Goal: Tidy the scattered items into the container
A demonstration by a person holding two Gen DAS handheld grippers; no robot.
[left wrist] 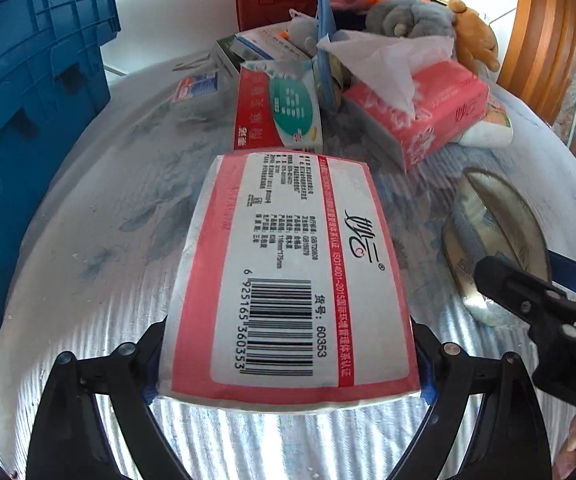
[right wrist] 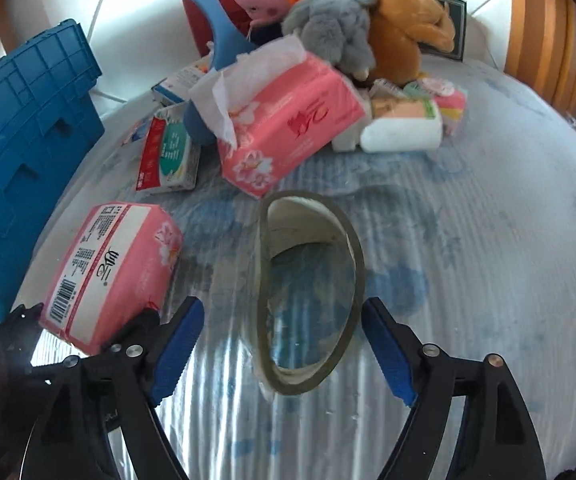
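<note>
3 plush toys [right wrist: 352, 28] — 2 tissue packs [right wrist: 288, 124].

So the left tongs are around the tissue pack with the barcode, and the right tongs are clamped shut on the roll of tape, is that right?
Not quite. The right tongs are open: in the right wrist view their blue pads stand clear on either side of the roll of tape, not pressing it. The left tongs are indeed around the tissue pack with the barcode.

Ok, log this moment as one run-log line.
left gripper: jaws at the sides of tissue pack, grip unclear | right gripper: open around tape roll | blue crate: left of table
</note>
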